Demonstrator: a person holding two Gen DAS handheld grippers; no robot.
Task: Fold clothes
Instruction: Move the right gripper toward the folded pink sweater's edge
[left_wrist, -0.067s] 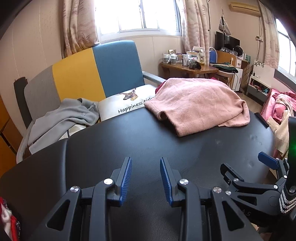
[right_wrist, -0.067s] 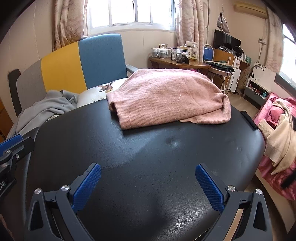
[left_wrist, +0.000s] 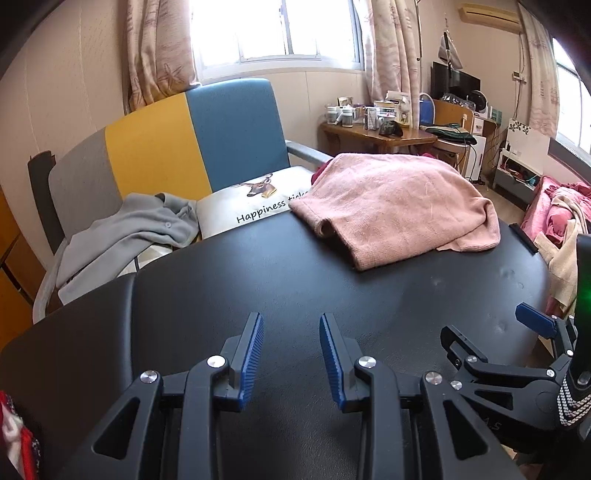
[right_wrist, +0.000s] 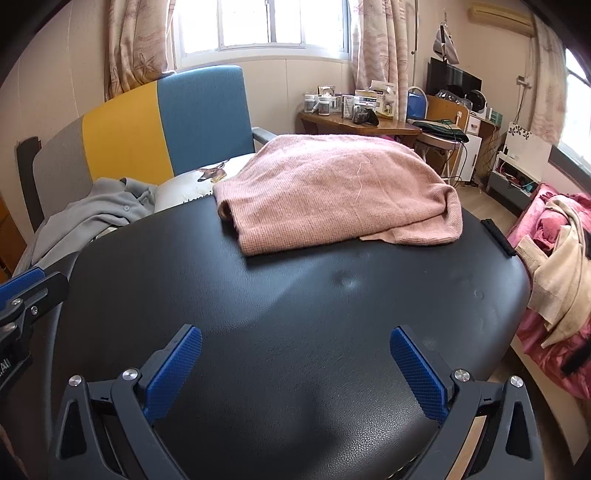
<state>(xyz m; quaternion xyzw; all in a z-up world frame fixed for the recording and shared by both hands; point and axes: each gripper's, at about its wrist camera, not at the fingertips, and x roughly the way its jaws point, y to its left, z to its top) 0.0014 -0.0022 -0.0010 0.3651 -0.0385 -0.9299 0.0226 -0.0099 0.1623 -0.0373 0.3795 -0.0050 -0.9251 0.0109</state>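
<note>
A pink knitted sweater (right_wrist: 332, 192) lies at the far edge of a black padded table (right_wrist: 295, 314), already doubled over into a rough rectangle, with a rolled fold on its left side and a thin layer peeking out under its near right corner. It looks soft, light and limp, so I judge it would sag and stretch if lifted by one point; the near hem or the two near corners seem the best places to pinch, gripping all layers together. Whether this bundle is finished or needs another fold, I cannot tell.

My left gripper (left_wrist: 291, 356) hovers above the near table edge, its blue pads a narrow gap apart, holding nothing and touching nothing. My right gripper (right_wrist: 295, 369) is spread wide, also empty, with bare table between its pads. Both sit well short of the sweater.

A grey garment (left_wrist: 122, 236) is draped over the chair (left_wrist: 192, 140) beyond the table
</note>
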